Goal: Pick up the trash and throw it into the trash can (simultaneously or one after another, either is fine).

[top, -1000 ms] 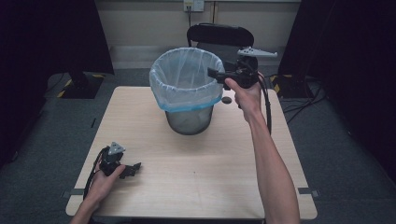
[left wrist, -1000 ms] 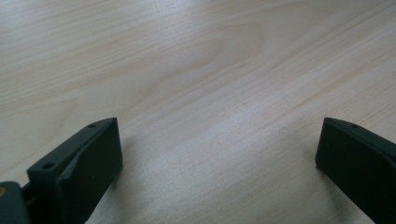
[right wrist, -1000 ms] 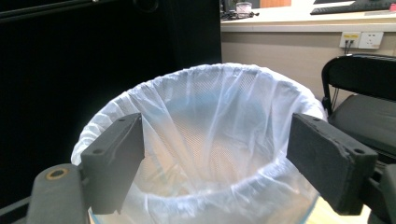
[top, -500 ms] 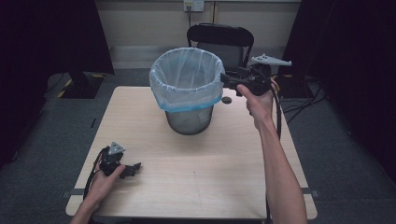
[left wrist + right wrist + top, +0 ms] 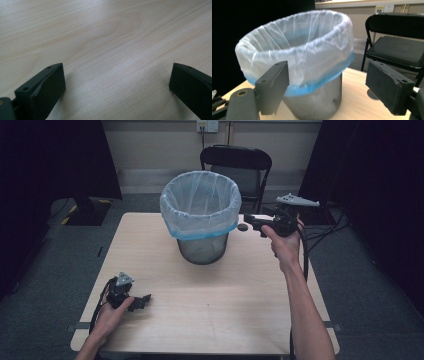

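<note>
High view puts my right gripper (image 5: 255,223) at centre right, jaws spread wide and empty, just beside the lined bin (image 5: 201,215) (centre frame). Judging by that, I'm approaching; next, close on the liner's rim.

A grey mesh wastebasket (image 5: 202,247) stands upright on the far middle of the pale wood desk (image 5: 220,300). A translucent white bin liner (image 5: 200,205) with a blue band lines it, folded over the rim and hanging partway down the outside. Its mouth is open and round.
</note>
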Demonstrator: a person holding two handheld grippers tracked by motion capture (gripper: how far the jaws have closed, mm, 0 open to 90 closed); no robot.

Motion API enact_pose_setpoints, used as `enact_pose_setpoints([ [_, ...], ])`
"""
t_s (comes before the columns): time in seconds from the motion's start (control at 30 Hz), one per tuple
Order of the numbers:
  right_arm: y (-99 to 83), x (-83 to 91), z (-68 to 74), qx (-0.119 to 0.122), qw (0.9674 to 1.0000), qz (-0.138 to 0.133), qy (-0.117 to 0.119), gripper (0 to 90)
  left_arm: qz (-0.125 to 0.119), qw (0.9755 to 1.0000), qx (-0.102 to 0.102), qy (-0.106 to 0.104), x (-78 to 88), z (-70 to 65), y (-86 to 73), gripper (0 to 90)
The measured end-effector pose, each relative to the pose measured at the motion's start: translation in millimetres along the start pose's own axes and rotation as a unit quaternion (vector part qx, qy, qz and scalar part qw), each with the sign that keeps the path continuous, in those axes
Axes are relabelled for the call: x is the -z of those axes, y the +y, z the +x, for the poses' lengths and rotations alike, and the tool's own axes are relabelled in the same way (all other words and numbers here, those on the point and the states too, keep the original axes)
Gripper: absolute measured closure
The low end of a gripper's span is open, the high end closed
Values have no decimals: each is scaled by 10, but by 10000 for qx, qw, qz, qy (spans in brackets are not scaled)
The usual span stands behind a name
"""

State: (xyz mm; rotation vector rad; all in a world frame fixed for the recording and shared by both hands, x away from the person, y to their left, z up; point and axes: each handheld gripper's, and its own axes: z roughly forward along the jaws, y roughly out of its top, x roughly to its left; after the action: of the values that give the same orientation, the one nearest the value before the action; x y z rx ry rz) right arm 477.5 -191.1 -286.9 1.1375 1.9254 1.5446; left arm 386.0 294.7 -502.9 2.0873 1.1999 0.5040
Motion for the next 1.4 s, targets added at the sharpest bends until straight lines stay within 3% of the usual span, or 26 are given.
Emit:
enact_pose_setpoints([
  [0.67, -574, 287, -171, -212, 9986, 476, -123, 177, -7, 10000, 19, -12, -2, -3, -1, 0],
  [0.87, -751, 356, -197, -203, 9976, 612, -256, 164, -8, 10000, 24, -4, -1, -4, -2, 1],
  [1.4, -1386, 570, -337, -466, 9909, 1095, -636, 158, -17, 10000, 29, -4, -2, -5, -2, 1],
])
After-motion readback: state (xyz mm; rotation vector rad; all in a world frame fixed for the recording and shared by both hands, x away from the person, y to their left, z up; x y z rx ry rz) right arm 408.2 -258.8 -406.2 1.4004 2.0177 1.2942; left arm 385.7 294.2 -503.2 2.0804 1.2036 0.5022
